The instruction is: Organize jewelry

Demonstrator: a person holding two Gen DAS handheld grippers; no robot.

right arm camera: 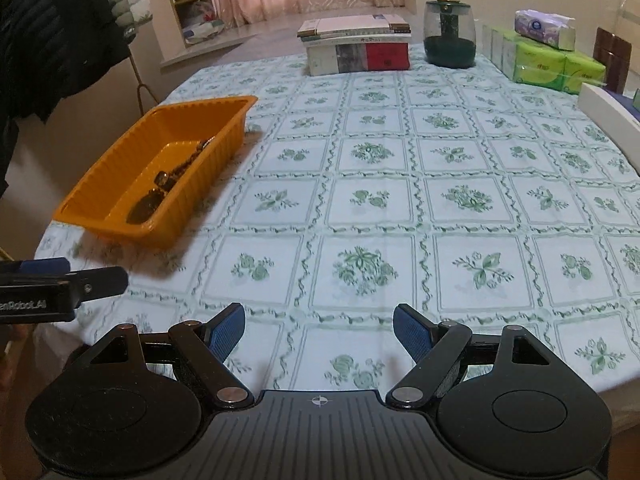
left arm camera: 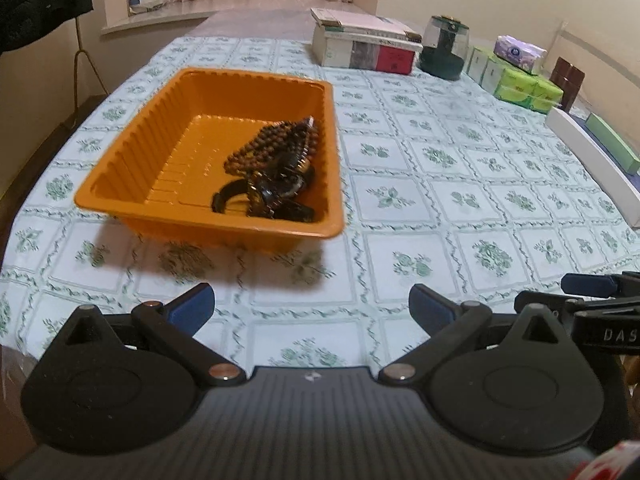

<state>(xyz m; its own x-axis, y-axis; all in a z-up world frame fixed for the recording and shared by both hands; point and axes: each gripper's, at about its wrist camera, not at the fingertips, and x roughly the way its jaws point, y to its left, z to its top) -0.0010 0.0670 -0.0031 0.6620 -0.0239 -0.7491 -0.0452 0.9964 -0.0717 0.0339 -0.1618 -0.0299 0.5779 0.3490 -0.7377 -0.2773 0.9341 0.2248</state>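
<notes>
The jewelry (left arm camera: 276,168) lies heaped in the orange tray (left arm camera: 120,168), piled against the right-hand wall: a string of brown beads on top, darker glossy pieces (what looks like a bangle and a watch-like strap, though the tangle makes them hard to tell apart) beneath it. The rest of the tray floor is bare. The tray stands on the flower-patterned tablecloth (left arm camera: 440,208), toward the table's left side, and its near edge looks blurred in the left wrist view, so its exact seating on the cloth cannot be judged.

The left gripper (left arm camera: 312,308) hovers low over the cloth just short of the tray, its blue-padded fingers spread wide and holding nothing. It faces the tray nearly head-on, a sensible stance for reaching in over the near rim. The right gripper (right arm camera: 319,328) is likewise released and empty, aimed at the bare middle of the table; the tray sits off to its left. The two tools ride side by side, each catching the other at the edge of its view.

Along the far edge stand stacked books (right arm camera: 356,46), a dark green glass jar (right arm camera: 450,34) and packs of tissues (right arm camera: 552,62), well apart from the tray and out of the working space.

With everything gathered in one container and no loose piece visible on the cloth, the task appears either finished or not yet begun; the pictures alone do not settle which.
</notes>
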